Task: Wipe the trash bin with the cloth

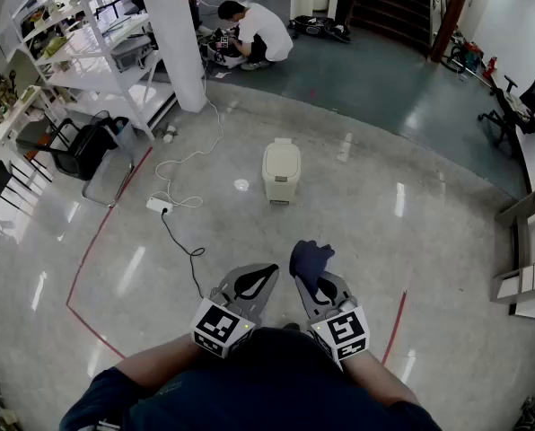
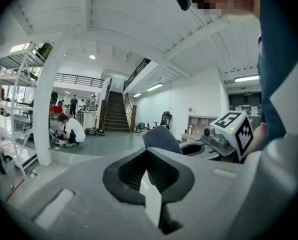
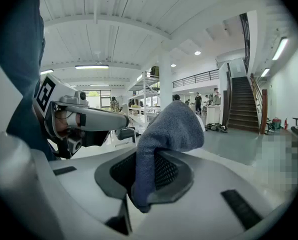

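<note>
Cream trash bin (image 1: 281, 171); dark blue, perhaps navy, cloth (image 1: 311, 263); black-and-white squares on 2 marker cubes (image 1: 221, 327)

No words, numbers or brand names can be read anywhere here. The left marker cube (image 1: 221, 327) and the right marker cube (image 1: 342, 332) show only black and white square shapes, not letters.

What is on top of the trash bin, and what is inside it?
Only its shut lid tops the bin; nothing lies on it. The lid hides the inside.
</note>
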Action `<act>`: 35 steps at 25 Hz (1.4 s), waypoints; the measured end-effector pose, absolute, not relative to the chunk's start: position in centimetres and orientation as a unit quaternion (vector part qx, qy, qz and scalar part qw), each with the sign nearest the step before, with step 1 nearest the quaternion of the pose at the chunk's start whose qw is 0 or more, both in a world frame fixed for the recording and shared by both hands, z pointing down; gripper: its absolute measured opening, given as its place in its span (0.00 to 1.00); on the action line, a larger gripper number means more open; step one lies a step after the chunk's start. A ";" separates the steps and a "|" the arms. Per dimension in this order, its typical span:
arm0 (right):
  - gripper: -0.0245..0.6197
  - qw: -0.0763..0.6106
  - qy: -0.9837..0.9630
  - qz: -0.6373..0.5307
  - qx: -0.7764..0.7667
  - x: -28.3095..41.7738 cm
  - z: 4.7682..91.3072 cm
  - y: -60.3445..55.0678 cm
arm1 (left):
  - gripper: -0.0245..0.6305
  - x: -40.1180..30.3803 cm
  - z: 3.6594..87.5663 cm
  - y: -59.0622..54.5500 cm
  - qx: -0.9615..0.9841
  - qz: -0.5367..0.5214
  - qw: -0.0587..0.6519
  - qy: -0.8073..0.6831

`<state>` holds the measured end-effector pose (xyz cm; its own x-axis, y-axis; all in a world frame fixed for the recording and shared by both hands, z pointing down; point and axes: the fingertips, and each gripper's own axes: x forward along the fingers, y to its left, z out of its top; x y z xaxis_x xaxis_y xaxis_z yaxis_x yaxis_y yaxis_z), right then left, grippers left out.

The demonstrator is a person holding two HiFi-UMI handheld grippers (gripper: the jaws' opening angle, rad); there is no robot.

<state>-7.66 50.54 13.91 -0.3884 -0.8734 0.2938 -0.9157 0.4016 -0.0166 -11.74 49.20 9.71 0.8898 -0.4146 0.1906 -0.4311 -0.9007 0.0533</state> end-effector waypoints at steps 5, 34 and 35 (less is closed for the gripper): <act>0.12 0.119 -0.829 0.089 0.539 -7.5 14.2 50.5 | 0.03 -11.5 10.1 49.1 0.971 0.088 0.048 -0.219; 0.12 0.153 -0.823 0.100 0.538 -0.8 17.2 31.2 | 0.03 -5.6 12.0 28.2 0.968 0.081 0.053 -0.231; 0.12 0.157 -0.821 0.100 0.540 -0.9 17.3 28.9 | 0.03 -5.5 12.1 25.8 0.969 0.080 0.053 -0.227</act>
